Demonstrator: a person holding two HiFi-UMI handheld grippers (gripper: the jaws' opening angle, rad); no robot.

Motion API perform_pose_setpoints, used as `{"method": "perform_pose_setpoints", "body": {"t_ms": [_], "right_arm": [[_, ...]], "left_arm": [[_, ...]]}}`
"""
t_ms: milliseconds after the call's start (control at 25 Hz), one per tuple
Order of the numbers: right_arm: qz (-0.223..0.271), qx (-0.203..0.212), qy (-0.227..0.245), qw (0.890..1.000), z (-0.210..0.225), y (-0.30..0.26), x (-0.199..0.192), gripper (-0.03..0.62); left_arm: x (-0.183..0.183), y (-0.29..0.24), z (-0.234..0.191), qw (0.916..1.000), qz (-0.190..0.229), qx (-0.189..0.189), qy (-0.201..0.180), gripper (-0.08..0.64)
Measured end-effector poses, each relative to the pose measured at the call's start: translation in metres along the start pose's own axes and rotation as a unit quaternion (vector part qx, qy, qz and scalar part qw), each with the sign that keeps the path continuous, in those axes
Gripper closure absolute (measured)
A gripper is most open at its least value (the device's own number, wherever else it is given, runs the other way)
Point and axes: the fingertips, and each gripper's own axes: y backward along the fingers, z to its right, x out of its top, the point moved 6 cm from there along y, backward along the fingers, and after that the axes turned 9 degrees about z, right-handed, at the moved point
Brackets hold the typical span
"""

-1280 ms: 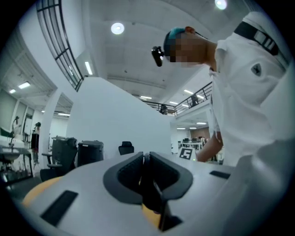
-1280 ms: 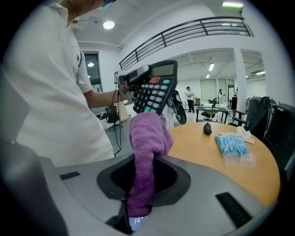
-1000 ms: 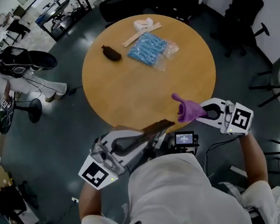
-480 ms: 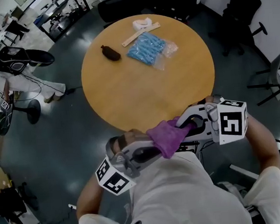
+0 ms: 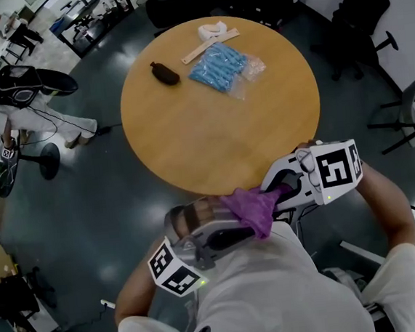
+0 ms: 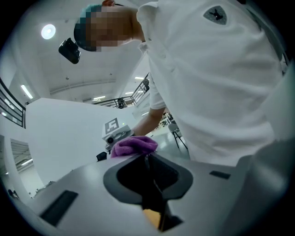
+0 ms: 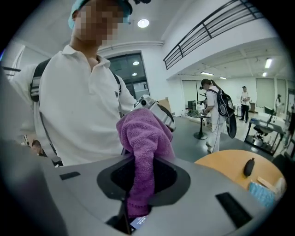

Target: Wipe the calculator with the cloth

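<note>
Right tool (image 5: 274,186) clamped on purple cloth (image 5: 252,208), draped over calculator (image 6: 153,186) — pinched edge-on in left tool (image 5: 239,231)

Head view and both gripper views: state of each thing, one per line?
cloth: clamped in right tongs, free end draped over the calculator's far end.
calculator: clamped edge-on in left tongs, held off the table.
blue packet: lying flat on table.
dark pouch: lying on table.
</note>
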Motion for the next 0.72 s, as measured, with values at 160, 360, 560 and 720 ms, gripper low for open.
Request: {"method": "perform_pose_setpoints", "body": {"t_ms": [160, 360, 560, 720], "right_arm": [[0.030, 0.028, -0.046, 0.998, 0.004, -0.001, -0.008, 0.522], [0.060, 0.038, -0.077, 0.994, 0.014, 0.000, -0.010, 0.522], [0.063, 0.040, -0.080, 0.994, 0.016, -0.004, -0.006, 0.522], [0.063, 0.051, -0.093, 0.992, 0.016, -0.009, -0.014, 0.522]], "left_arm": [[0.002, -0.007, 0.002, 0.9999, 0.004, -0.012, -0.008, 0.511], [0.010, -0.013, 0.001, 0.9996, 0.019, -0.019, -0.011, 0.512], [0.022, -0.019, -0.002, 0.9987, 0.047, -0.020, -0.004, 0.511], [0.030, -0.021, -0.005, 0.9975, 0.069, -0.014, 0.003, 0.511]]}}
